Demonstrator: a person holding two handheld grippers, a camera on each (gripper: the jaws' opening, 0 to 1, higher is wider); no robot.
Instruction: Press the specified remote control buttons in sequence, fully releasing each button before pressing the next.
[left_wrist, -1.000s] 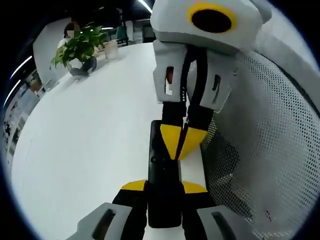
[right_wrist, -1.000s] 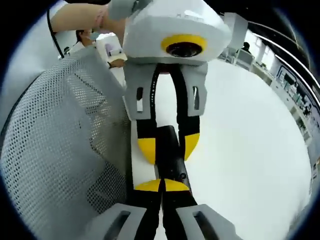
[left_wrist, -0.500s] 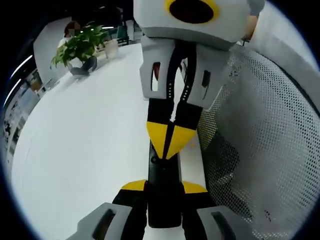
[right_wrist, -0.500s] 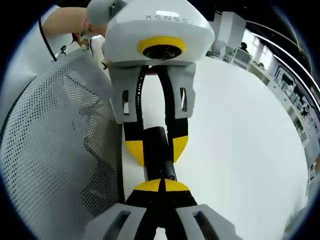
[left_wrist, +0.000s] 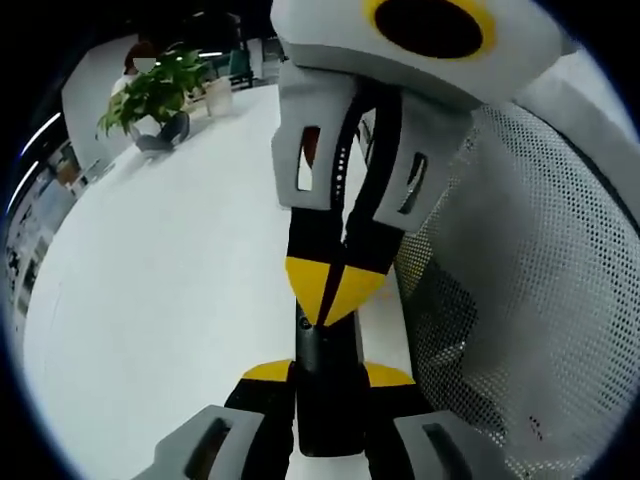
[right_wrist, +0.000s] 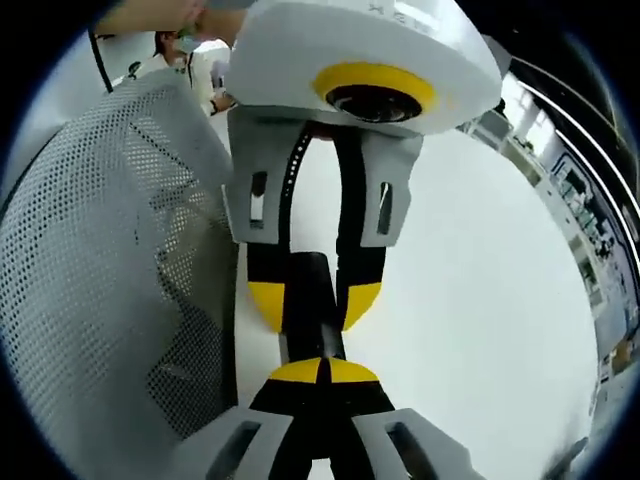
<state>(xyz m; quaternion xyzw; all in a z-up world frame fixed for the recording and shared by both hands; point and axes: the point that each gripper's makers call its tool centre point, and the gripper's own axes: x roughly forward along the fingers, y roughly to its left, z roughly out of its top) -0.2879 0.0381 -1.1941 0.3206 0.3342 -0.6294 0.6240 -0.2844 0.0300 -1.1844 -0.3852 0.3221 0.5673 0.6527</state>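
Observation:
A black remote control (left_wrist: 326, 400) is clamped between the yellow-tipped jaws of my left gripper (left_wrist: 328, 372), which is shut on its lower end. My right gripper (left_wrist: 327, 292) comes down from above, shut, with its joined yellow tips on the remote's face near a small round button. In the right gripper view my own shut right gripper (right_wrist: 322, 370) points at the remote (right_wrist: 308, 292), which the left gripper (right_wrist: 312, 300) holds from above. Whether a button is pressed in cannot be told.
A white table (left_wrist: 170, 270) spreads under both grippers. A grey mesh chair back (left_wrist: 520, 300) stands close beside the remote (right_wrist: 110, 260). A potted green plant (left_wrist: 150, 95) and a white cup (left_wrist: 222, 98) sit at the table's far end.
The right gripper's shut tips have slid a little leftward and along the remote toward the left gripper's jaws. The left gripper has kept hold of the remote.

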